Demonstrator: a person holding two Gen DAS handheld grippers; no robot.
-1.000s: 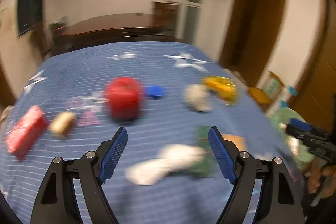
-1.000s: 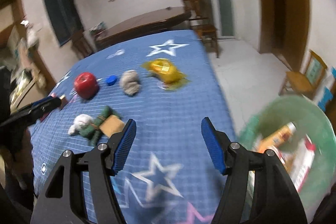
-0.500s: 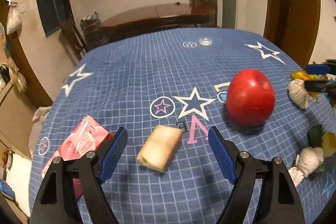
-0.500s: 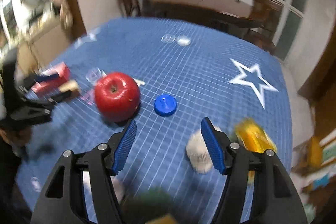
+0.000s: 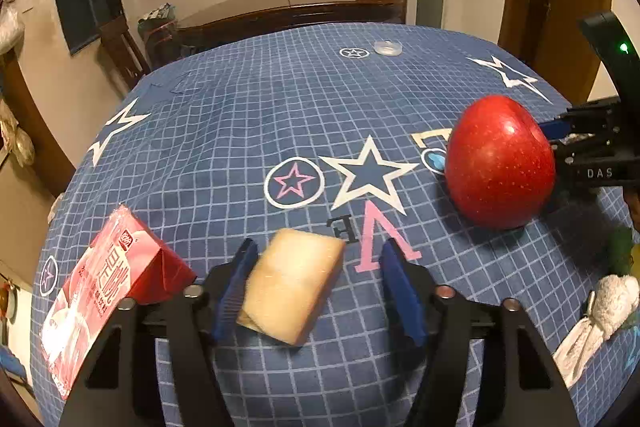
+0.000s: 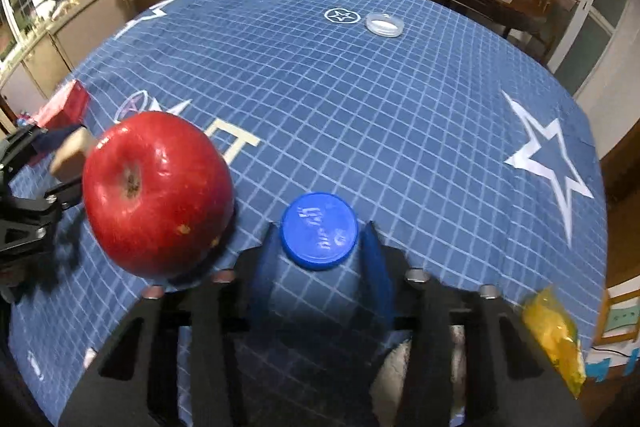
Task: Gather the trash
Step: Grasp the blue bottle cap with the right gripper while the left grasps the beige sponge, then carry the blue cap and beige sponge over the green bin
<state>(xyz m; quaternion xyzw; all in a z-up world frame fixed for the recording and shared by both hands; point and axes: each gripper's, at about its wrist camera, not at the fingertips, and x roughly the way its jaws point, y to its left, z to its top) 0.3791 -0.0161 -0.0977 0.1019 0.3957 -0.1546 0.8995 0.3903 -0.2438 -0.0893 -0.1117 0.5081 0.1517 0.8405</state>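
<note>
A tan block [image 5: 292, 291] lies on the blue checked cloth between the pads of my left gripper [image 5: 320, 246]. Its jaws are closing: the left pad is at the block's edge, the right pad still stands apart. A round blue cap [image 6: 319, 230] lies flat between the fingertips of my right gripper [image 6: 320, 227], whose jaws are closing too, blurred, with slivers of cloth beside the cap. A red apple [image 5: 500, 163] [image 6: 158, 193] stands between the two grippers. A pink-red carton [image 5: 108, 291] lies left of the block.
Crumpled white tissue [image 5: 600, 311] and something green [image 5: 620, 251] lie at the cloth's right edge. Near the right gripper is a yellow wrapper [image 6: 556, 335]. A clear lid [image 6: 384, 25] sits far back. Beyond the table [image 5: 240, 115] stand a dark wooden table and chairs.
The left gripper swung left from the tissue to the tan block, sank and narrowed around it. The right gripper swept from the table's side to the blue cap and narrowed.
</note>
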